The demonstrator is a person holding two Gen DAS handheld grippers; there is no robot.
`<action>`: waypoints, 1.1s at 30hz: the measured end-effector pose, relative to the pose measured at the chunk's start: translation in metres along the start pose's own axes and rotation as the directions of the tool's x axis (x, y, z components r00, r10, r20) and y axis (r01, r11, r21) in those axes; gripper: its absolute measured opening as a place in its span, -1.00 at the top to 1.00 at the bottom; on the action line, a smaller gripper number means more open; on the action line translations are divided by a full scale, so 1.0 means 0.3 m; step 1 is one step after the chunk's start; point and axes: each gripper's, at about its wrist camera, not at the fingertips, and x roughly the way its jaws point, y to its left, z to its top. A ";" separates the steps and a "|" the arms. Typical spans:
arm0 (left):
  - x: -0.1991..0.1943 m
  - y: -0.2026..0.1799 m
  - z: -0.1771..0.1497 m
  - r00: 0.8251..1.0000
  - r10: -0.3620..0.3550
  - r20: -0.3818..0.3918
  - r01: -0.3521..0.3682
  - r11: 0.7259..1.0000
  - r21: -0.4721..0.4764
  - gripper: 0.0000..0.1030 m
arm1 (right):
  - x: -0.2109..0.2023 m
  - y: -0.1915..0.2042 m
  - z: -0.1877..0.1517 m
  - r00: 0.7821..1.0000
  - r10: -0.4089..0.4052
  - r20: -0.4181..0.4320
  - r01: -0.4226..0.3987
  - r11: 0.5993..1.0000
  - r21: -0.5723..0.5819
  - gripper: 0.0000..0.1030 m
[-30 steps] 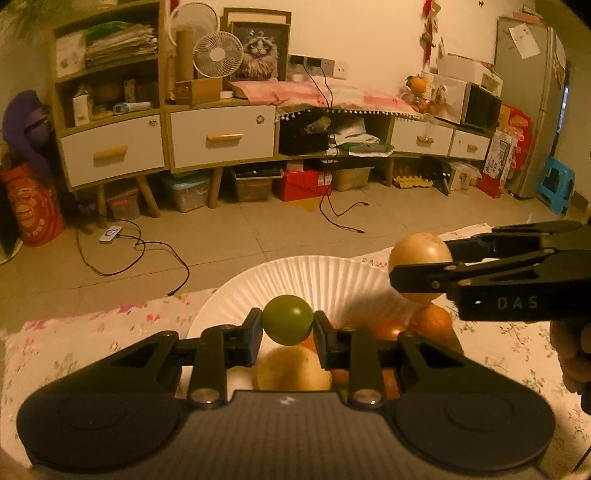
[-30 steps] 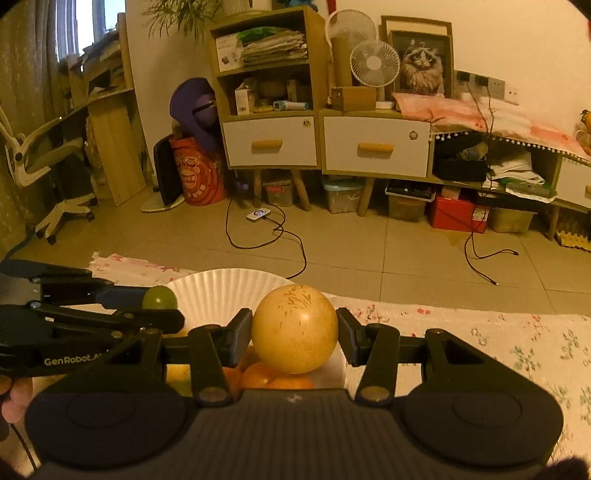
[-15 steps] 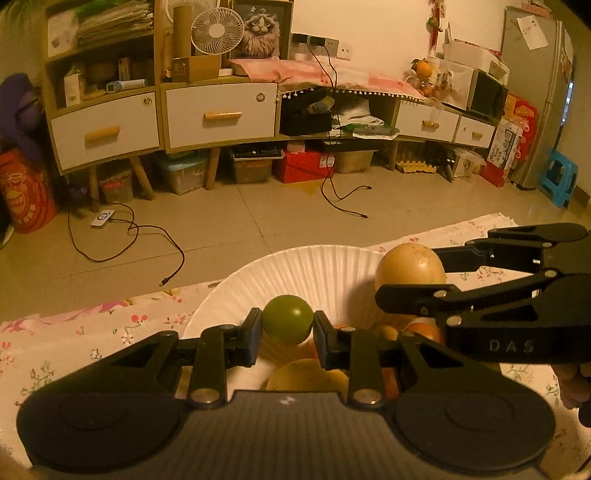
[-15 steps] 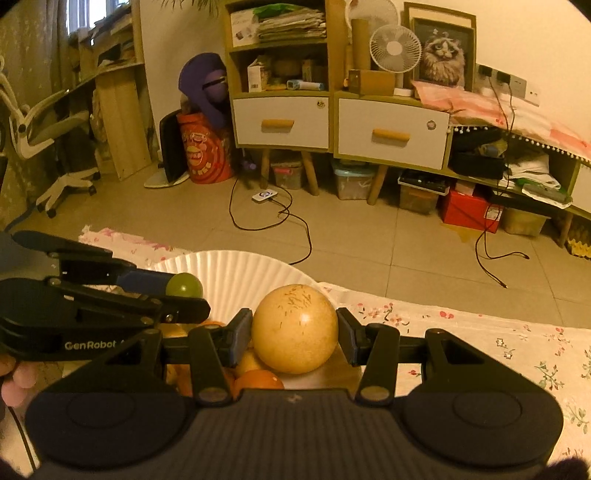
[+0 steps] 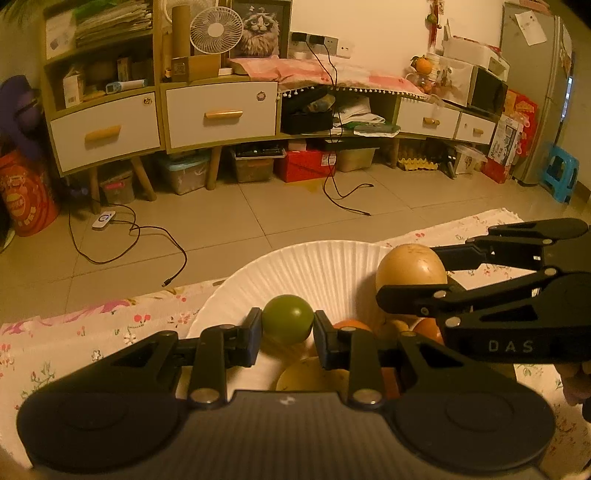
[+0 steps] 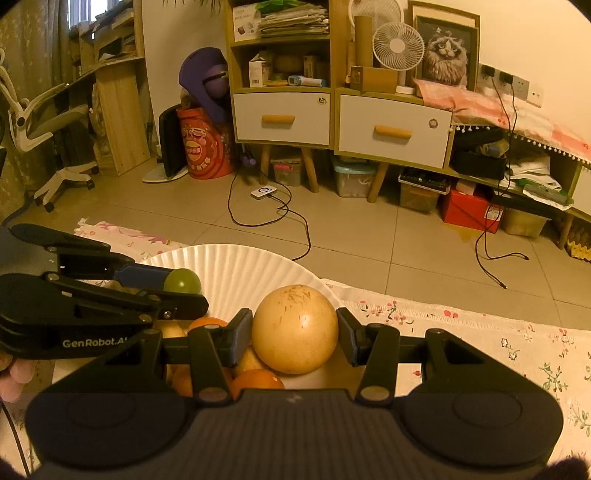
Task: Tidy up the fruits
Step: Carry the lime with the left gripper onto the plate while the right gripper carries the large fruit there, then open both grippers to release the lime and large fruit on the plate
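Nearest the left wrist lens, the left hand-held gripper (image 5: 288, 330) is clamped on a small green fruit (image 5: 287, 322) — both pads touching its sides, fruit held above the white paper plate (image 5: 317, 266). Right hand-held gripper (image 6: 294, 334) is closed on a large tan round fruit (image 6: 294, 329), pads pressed against both flanks, also above the plate. In the left wrist view the right hand-held gripper comes in from the right edge with the tan fruit at its tip, just beside the green one.

Below both held fruits, on the plate: oranges (image 6: 256, 380) and a yellowish fruit (image 5: 314, 376), bunched together and partly hidden by the gripper bodies. Exact count – cannot tell.

Plate sits on a floral cloth (image 6: 480, 332) covering the bench. Fingers of a person's hand (image 6: 14, 376) show at the left edge of the right wrist view, on the left unit.

Further out: tiled floor with a black cable (image 6: 273, 218) and a small white device (image 6: 264, 192). Against the far wall, a cabinet with white drawers (image 5: 221, 114), a desk fan (image 5: 216, 31) and a framed cat picture (image 6: 445, 55) on top.
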 end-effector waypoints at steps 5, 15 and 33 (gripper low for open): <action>0.002 -0.003 0.001 1.000 0.007 0.002 -0.007 1.000 0.004 0.31 | -0.001 0.000 -0.001 1.000 0.000 0.001 0.000 1.000 0.002 0.11; -0.029 -0.005 -0.001 1.000 0.007 0.015 -0.007 1.000 0.004 0.10 | -0.038 -0.007 0.021 0.999 0.014 0.038 -0.015 1.000 0.020 -0.16; -0.273 -0.071 -0.093 0.999 0.048 0.004 -0.048 0.999 -0.026 -0.56 | -0.275 0.046 -0.051 0.999 -0.035 0.032 0.034 0.999 0.028 -0.49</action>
